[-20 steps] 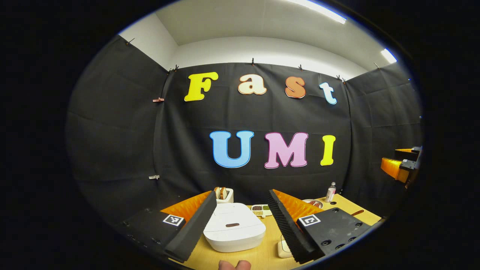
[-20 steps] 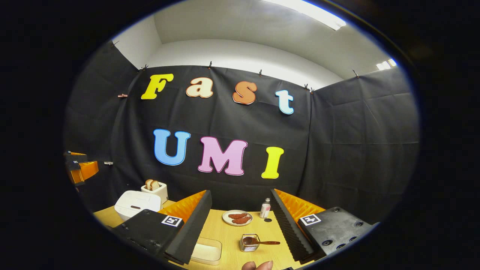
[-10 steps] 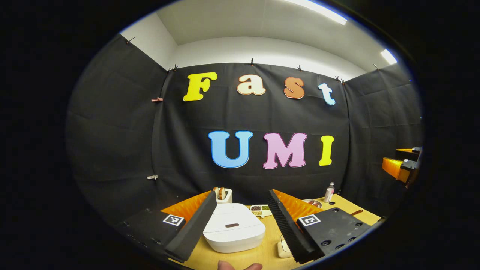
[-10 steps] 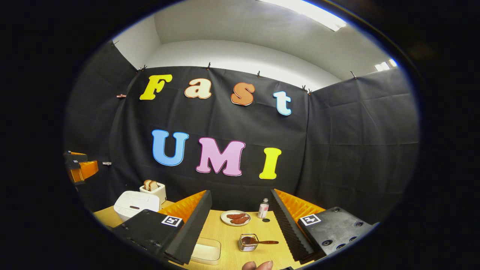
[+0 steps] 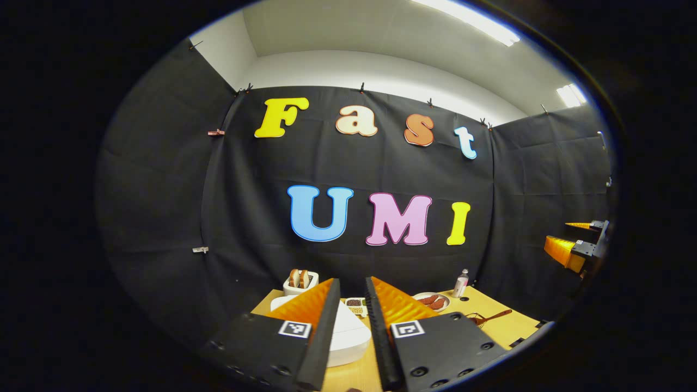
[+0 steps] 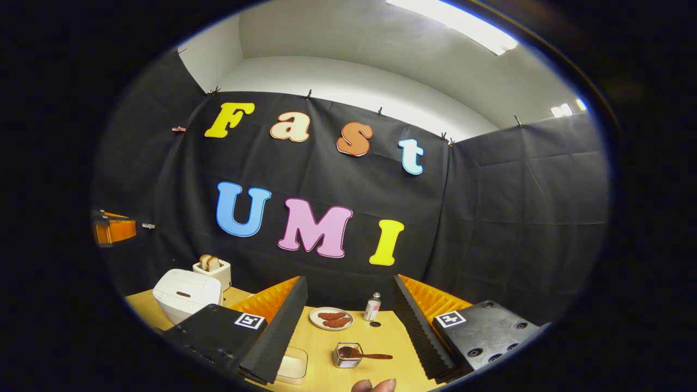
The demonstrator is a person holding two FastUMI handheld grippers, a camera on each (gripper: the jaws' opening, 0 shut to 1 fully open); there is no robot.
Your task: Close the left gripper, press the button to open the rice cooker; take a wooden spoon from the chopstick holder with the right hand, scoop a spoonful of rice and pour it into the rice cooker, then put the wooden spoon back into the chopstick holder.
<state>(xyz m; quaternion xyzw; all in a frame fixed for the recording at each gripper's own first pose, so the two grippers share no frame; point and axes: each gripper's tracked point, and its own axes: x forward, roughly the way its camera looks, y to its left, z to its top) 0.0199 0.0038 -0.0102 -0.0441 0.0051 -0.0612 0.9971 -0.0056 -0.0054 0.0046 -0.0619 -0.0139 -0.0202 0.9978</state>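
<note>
My left gripper point(image 5: 353, 280) has its fingers drawn almost together, a narrow slit between them and nothing held. Through and beside the slit lies the white rice cooker point(image 5: 348, 336), lid down, just beyond the fingertips. In the right gripper view the rice cooker point(image 6: 185, 294) sits at the left of the wooden table. My right gripper point(image 6: 349, 280) stands open and empty above the table. Below it is the small chopstick holder point(image 6: 346, 355) with the wooden spoon point(image 6: 375, 356) lying in it, handle pointing right. The holder and wooden spoon point(image 5: 496, 315) also show at the right of the left gripper view.
A toaster point(image 6: 211, 267) with bread stands behind the cooker. A plate of sausages point(image 6: 331, 319) and a small bottle point(image 6: 372, 306) sit at the back. A clear container point(image 6: 291, 366) lies near the front. A small tray of beans point(image 5: 355, 302) is behind the cooker.
My left gripper's fingers have closed from wide apart to nearly touching, and its view has swung slightly left. The right gripper stayed open and tilted a little.
</note>
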